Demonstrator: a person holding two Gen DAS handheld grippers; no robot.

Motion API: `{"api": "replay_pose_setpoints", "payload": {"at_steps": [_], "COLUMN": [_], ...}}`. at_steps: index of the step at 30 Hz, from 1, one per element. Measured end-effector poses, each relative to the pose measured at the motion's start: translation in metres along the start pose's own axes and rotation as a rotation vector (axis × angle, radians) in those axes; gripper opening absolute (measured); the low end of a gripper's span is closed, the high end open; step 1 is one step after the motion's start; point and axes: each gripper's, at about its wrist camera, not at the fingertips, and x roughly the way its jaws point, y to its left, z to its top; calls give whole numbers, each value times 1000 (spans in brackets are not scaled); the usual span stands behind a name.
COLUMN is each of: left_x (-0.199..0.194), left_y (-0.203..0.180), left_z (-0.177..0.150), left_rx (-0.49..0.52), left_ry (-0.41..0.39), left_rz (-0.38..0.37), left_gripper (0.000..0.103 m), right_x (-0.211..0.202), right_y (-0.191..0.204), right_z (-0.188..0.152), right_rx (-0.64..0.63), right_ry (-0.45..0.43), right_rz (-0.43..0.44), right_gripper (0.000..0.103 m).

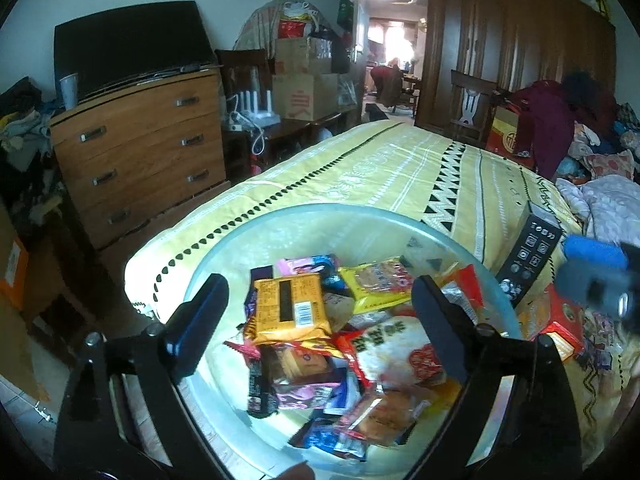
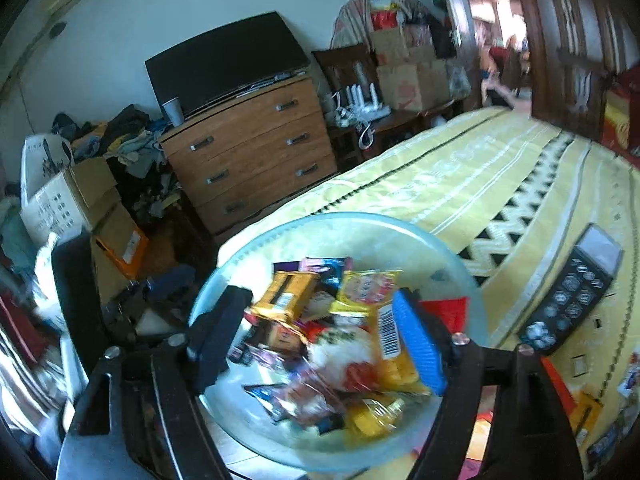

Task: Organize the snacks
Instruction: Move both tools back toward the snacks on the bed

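1. Cluttered bedroom in the left wrist view: a yellow patterned bed (image 1: 400, 172) runs away from the camera, with a wooden dresser (image 1: 136, 148) at its left and a dark screen (image 1: 132, 48) leaning on top of it.
2. Stacked cardboard boxes (image 1: 306, 96) stand beyond the dresser, and a wooden wardrobe (image 1: 516, 40) fills the right wall.
3. A clear glass bowl (image 1: 304, 216) sits on the near end of the bed, filled with snack packets (image 1: 320, 340).
4. An orange packet (image 1: 290, 306) lies on top of the heap, with a yellow packet (image 1: 378, 282) to its right.
5. The left claw (image 1: 316, 320) hangs over the bowl, its fingers spread wide with nothing between them.
6. A black box (image 1: 528, 256) lies on the bed just right of the bowl, and the right claw's blue pad shows blurred at the right edge.
7. Right wrist view: the same dresser (image 2: 252, 148) and screen (image 2: 228, 60) stand behind, with piled clothes (image 2: 124, 140) and boxes (image 2: 76, 192) at left.
8. The bowl (image 2: 340, 224) lies on the bed (image 2: 480, 168) under the right claw (image 2: 320, 332), whose fingers stand apart.
9. A yellow barcoded packet (image 2: 390, 340) lies beside the blue pad (image 2: 418, 344); whether they touch cannot be told, and nothing is pinched.
10. The black box (image 2: 572, 292) lies on the bed, right of the bowl.
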Motion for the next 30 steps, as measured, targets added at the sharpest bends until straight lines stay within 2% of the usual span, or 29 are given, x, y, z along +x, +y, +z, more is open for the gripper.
{"api": "replay_pose_setpoints", "payload": {"at_steps": [2, 4, 7, 10, 12, 14, 16, 18, 21, 23, 25, 30], "left_x": [-9, -18, -30, -45, -56, -62, -64, -61, -54, -48, -44, -49], "left_y": [-15, -32, -72, -121, -158, -188, -216, -236, -259, -271, -281, -302], "left_z": [-2, -5, -10, -14, -21, -31, -42, -55, -72, -80, -86, -97], "left_rx": [20, 50, 108, 178, 240, 301, 368, 420, 472, 481, 485, 531], "left_ry": [-26, -54, -69, -71, -69, -54, -24, 13, 68, 104, 139, 160], "left_rz": [-32, -71, -175, -302, -394, -465, -525, -557, -580, -586, -593, -607], "left_gripper": [98, 99, 99, 99, 99, 99, 99, 99, 99, 99, 99, 99], "right_x": [-21, -46, -87, -125, -151, -186, -208, -223, -225, -221, -213, -183], "right_y": [-4, -17, -63, -139, -190, -250, -298, -327, -339, -340, -344, -363], "right_z": [-22, -50, -105, -166, -201, -244, -284, -315, -336, -340, -340, -343], "right_rx": [-30, -17, 96, 286, 429, 577, 694, 756, 738, 733, 723, 700], "right_ry": [-41, -83, -100, -51, -19, 0, 63, 116, 171, 174, 189, 263], "right_rz": [-63, -125, -201, -307, -380, -491, -581, -633, -640, -629, -644, -701], "right_gripper": [81, 87, 89, 89, 82, 80, 80, 80, 81, 86, 87, 89]}}
